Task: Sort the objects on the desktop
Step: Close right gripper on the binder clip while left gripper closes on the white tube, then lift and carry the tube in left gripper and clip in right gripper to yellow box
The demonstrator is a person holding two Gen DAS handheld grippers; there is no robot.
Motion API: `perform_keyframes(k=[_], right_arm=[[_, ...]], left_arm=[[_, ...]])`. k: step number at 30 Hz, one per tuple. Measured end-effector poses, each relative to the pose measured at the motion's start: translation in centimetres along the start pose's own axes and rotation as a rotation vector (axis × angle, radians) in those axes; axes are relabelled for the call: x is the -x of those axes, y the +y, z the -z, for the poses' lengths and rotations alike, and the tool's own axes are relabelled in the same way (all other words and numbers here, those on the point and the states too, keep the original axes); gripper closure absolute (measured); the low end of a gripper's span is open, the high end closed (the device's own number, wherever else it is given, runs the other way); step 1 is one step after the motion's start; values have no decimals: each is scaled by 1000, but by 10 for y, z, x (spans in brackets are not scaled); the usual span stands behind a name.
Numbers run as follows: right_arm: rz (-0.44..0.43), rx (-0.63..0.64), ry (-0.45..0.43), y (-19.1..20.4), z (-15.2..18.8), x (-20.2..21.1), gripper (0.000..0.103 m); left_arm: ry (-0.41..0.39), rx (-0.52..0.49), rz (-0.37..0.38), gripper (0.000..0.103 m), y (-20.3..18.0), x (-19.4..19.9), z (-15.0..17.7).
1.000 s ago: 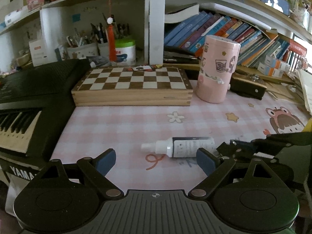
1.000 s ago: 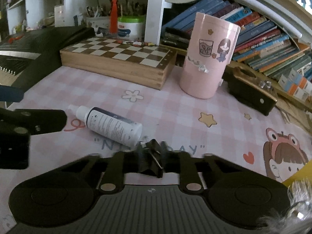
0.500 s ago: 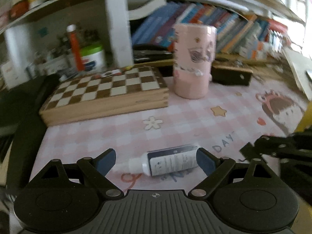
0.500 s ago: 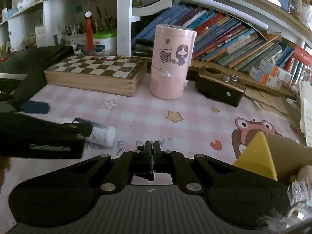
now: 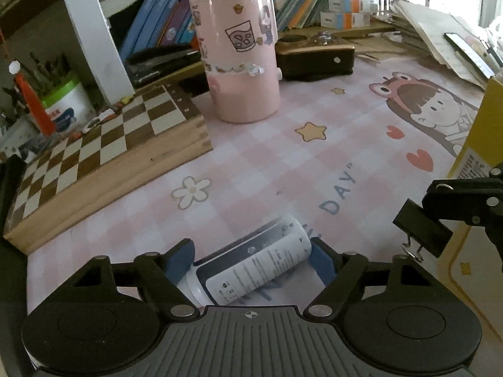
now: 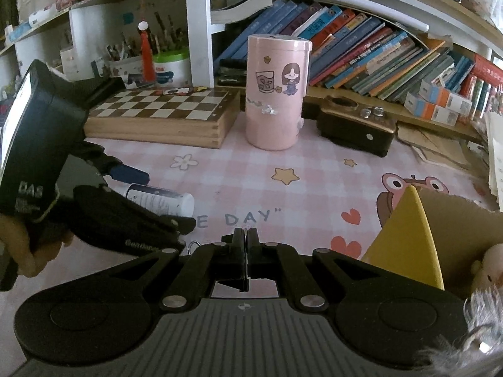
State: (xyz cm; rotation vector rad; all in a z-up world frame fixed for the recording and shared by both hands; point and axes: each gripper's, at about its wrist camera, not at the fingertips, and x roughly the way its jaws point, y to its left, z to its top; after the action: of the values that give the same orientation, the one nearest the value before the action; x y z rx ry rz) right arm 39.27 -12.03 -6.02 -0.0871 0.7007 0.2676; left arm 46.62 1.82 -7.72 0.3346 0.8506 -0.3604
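Observation:
A small white spray bottle (image 5: 251,267) with a dark label lies on its side on the pink checked mat. My left gripper (image 5: 251,259) is open, with its blue-padded fingers on either side of the bottle. The bottle also shows in the right wrist view (image 6: 160,199), between the left gripper's fingers. My right gripper (image 6: 246,235) is shut on a black binder clip (image 5: 421,234), held above the mat to the right of the bottle. A yellow cardboard box (image 6: 408,235) stands open at the right.
A pink cylindrical canister (image 6: 276,91) stands mid-desk beside a wooden chessboard box (image 6: 163,116). A black-and-gold case (image 6: 355,125) lies behind it. Books fill the shelf at the back. A stuffed toy (image 6: 487,270) sits in the yellow box.
My left gripper has moved forward and right until the bottle lies between its fingers. My right gripper has swung right with the clip, toward the yellow box.

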Motion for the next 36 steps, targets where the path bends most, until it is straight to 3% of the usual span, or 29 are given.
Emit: perform_keyframes(k=[3,4,5,7,10,13,16,19,28,32,36], right_arm=[[-2,-13,6,-2,1,0,101],[-2,-18,9,-3,2,0,101],[-3,-21,10,-3,2,0,101],[-6,-23,9,-3,2,0,101],[-9,-26,4,-2,2,1,101],[-14,-32,6,-3,2,1,101],[-18,-40,8,-2,3,2,101],[-21,-42,6,-1,3,5,101],[-35,-35,17,1,9,10,101],[-38,-27,4,3,9,15,101],[-46,-26,-9,5,9,21,101]], left_arm=[[22,-23,21,24,-6,4,1],[28,-18,32,29,-7,6,1],[25,-10,47,48,-7,9,0],[37,24,56,58,-5,13,-2],[23,45,54,66,-4,18,1],[19,28,35,67,-5,20,4],[41,23,37,61,-4,16,6],[31,59,53,60,2,14,13],[32,160,53,73,5,26,26],[-19,214,58,73,3,48,25],[-65,206,35,73,-6,67,22]])
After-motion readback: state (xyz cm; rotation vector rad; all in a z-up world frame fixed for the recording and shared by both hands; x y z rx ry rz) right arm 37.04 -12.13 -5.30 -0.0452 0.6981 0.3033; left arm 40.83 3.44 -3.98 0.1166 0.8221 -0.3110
